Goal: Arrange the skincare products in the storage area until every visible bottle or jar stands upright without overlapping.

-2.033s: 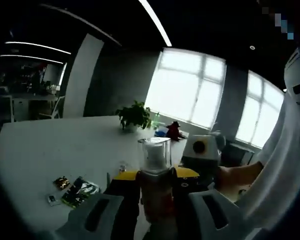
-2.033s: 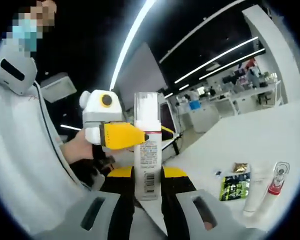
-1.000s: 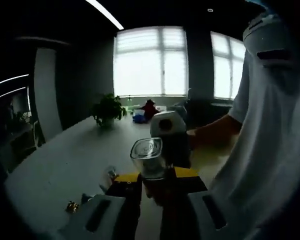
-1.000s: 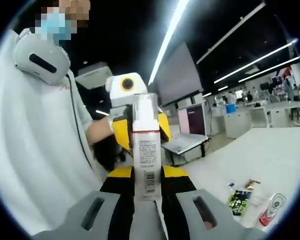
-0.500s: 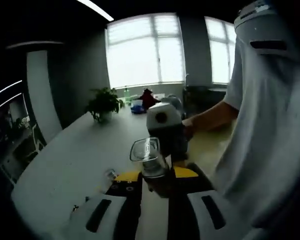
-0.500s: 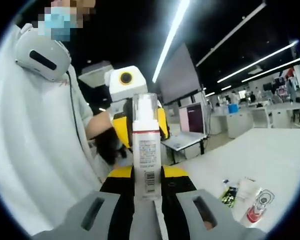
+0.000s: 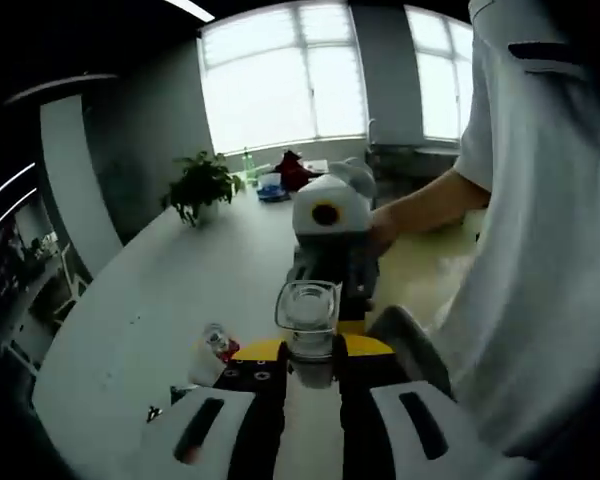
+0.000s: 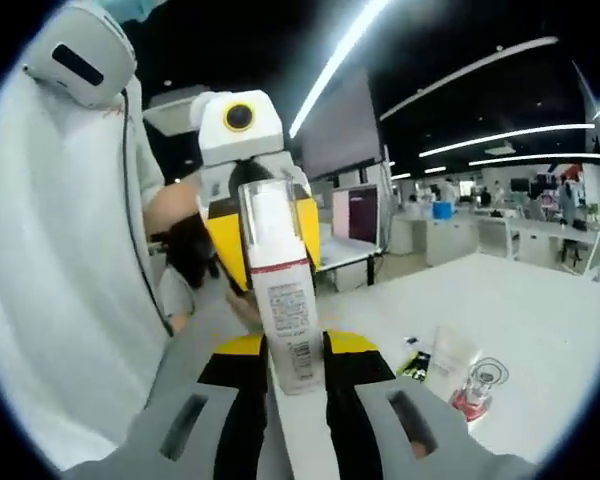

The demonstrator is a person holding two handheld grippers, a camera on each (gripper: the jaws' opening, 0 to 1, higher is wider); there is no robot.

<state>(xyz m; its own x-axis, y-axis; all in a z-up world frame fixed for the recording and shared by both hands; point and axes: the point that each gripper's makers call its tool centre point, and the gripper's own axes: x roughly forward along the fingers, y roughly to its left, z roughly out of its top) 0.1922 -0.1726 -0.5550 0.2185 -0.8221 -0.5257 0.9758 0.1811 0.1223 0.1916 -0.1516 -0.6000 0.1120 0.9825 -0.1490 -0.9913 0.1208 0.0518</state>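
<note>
- The left gripper has its fingers closed on the lower part of a pump bottle; in the left gripper view its clear cap points toward the camera, and the bottle is held up off the white desk.
- In the right gripper view, the right gripper also has its fingers clamped on the same pump bottle, at the labelled end with the barcode. The bottle leans slightly to the left, clear cap at the top.
- The two grippers face each other, each showing in the other's view behind the bottle, with a hand holding the left one.
- On the desk, near its front edge in the right gripper view, a white tube lies just beside a small clear-capped bottle with red contents; a dark sachet lies beside the tube.
- A potted plant stands toward the far end of the desk by the windows.
- A person's white sleeve is at the right of the left gripper view.
</note>
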